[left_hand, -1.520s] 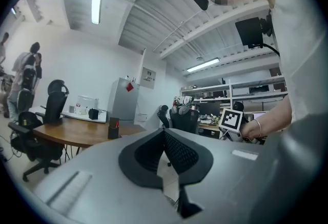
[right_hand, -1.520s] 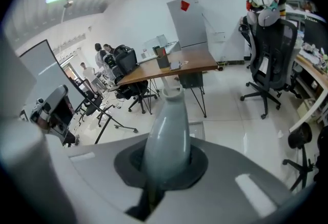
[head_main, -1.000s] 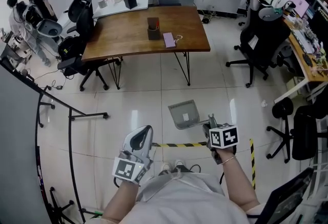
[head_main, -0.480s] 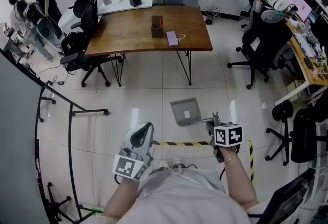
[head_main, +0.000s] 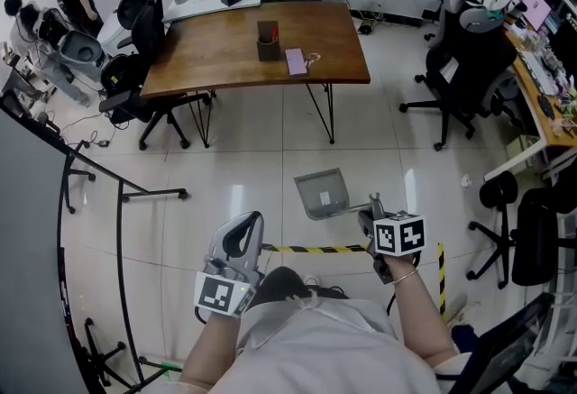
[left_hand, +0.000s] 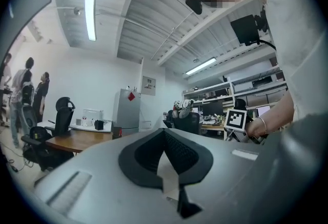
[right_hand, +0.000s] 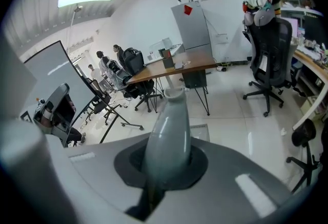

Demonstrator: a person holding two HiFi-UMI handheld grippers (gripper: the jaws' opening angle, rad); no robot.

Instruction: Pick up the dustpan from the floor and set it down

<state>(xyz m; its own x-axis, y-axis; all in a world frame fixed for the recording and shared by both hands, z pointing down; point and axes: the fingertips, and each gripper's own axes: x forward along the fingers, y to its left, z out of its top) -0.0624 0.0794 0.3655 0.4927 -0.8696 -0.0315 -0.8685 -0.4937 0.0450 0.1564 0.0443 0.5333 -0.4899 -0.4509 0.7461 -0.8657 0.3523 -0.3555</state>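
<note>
- Pale, glossy tiled office floor [head_main: 243, 167] all round; strip of yellow-and-black tape [head_main: 315, 250] just below both hand-held grippers.
- Right hand-held gripper [head_main: 371, 210] clamped tight on the grey handle [right_hand: 169, 130] of the dustpan [head_main: 322, 194], jaws angled downward.
- Left hand-held gripper [head_main: 242, 234] closed on nothing, well off to the side of the dustpan.
- Dustpan just ahead of the right hand-held gripper and slightly to its left. Cannot tell whether the front lip touches the floor.
- Long axis along the handle: handle end in the jaws, open tray pointing away.
- Probably light, stiff plastic. Smooth tapered handle, so likely to slip or swing in the jaws. Best held on the handle close to the tray.
</note>
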